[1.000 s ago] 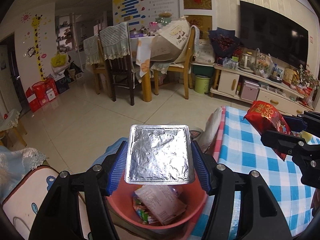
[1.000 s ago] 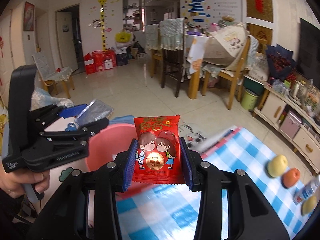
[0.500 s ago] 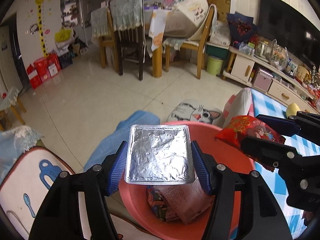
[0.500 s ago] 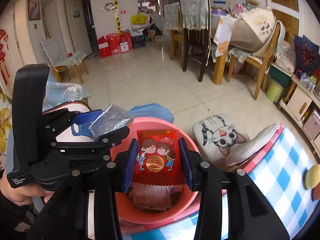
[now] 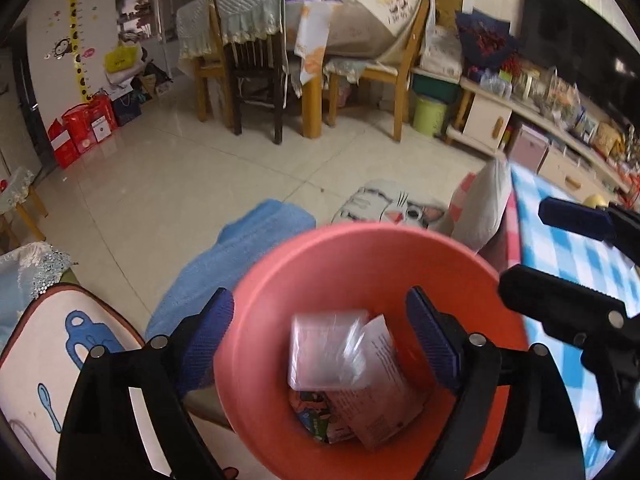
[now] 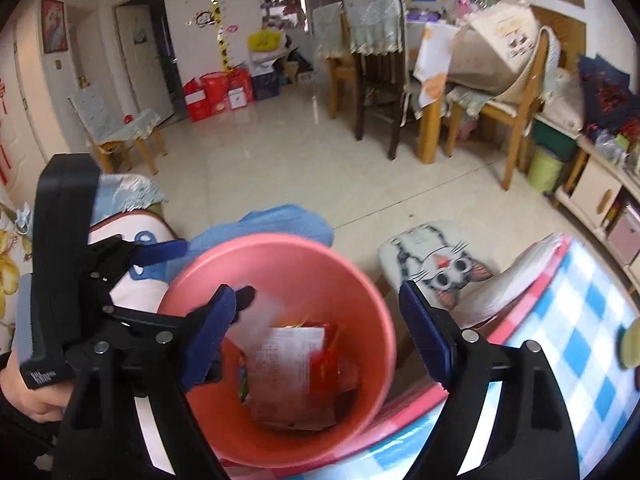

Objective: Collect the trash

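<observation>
A pink bin [image 5: 472, 276] stands below both grippers and also shows in the right wrist view [image 6: 280, 256]. My left gripper [image 5: 320, 332] is open and empty above it. The silver foil pack [image 5: 328, 348] lies blurred inside the bin on a white paper wrapper [image 5: 384, 384]. My right gripper [image 6: 316, 332] is open and empty over the bin. The red snack packet [image 6: 332, 364] lies blurred inside beside the white paper [image 6: 288, 360]. The right gripper shows at the right of the left view [image 5: 576, 264]. The left gripper shows at the left of the right view [image 6: 168, 276].
A table with a blue checked cloth [image 5: 572, 264] borders the bin on the right. A cat-face cushion [image 6: 436, 264] and a blue cloth [image 5: 244, 240] lie on the floor beyond. A white cushion [image 5: 44, 344] sits at left. Dining chairs stand further off.
Both grippers have opened. The foil pack has dropped from my left gripper into the bin, and the red packet has dropped from my right gripper into it.
</observation>
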Demonstrator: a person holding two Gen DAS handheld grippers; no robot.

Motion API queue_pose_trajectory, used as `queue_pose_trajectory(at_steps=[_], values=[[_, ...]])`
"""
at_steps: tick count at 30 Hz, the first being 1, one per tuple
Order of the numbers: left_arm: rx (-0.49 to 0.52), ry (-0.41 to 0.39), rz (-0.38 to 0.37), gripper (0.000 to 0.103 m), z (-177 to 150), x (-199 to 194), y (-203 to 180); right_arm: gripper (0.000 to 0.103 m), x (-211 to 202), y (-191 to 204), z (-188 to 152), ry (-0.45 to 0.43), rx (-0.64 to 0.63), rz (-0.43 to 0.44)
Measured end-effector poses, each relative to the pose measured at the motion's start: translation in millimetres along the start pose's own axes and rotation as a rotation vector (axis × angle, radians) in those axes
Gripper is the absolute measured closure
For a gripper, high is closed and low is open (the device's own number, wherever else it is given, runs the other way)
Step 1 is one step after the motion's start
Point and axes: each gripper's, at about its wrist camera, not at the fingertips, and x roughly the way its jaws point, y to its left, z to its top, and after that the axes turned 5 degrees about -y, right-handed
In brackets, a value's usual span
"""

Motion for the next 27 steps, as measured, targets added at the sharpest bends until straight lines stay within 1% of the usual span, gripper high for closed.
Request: queue_pose_trajectory(at_steps=[4,6,9,11,13,14,17,18,20,22,24,27], values=[[0.033,-0.048,0.014,0.016,13,-23,-13,0.018,-34,-15,2,-0.054,0.012,-0.039],[0.056,-0.065,0.008,0.015,19,-34,-23,0.018,-60,-28,1,-0.091,0.025,-0.073],[0.095,-0.103,-0.029,0.013,25,-58,-47,0.014,-100,-48,-8,-0.145,0.059,-0.13],[0.108,-0.123,-0.048,0.01,28,-71,-63,0.012,-138,-66,-16,-0.185,0.082,-0.192],[0.119,-0.141,-0.08,0.009,29,-85,-83,0.011,-172,-82,-28,-0.214,0.097,-0.255],[0.126,-0.146,-0.102,0.009,28,-92,-95,0.01,-194,-93,-37,-0.232,0.113,-0.3],[0.149,-0.146,-0.166,0.008,26,-105,-132,0.008,-244,-117,-67,-0.261,0.156,-0.389],[0.16,-0.144,-0.189,0.008,23,-109,-144,0.007,-259,-125,-78,-0.266,0.168,-0.421],[0.189,-0.146,-0.231,0.007,18,-116,-180,0.005,-289,-144,-105,-0.267,0.203,-0.499],[0.212,-0.146,-0.262,0.007,12,-118,-209,0.004,-315,-165,-134,-0.262,0.265,-0.556],[0.238,-0.153,-0.311,0.007,3,-120,-248,0.004,-333,-183,-164,-0.249,0.32,-0.592],[0.28,-0.157,-0.357,0.007,-17,-116,-300,0.004,-351,-209,-204,-0.22,0.384,-0.642]])
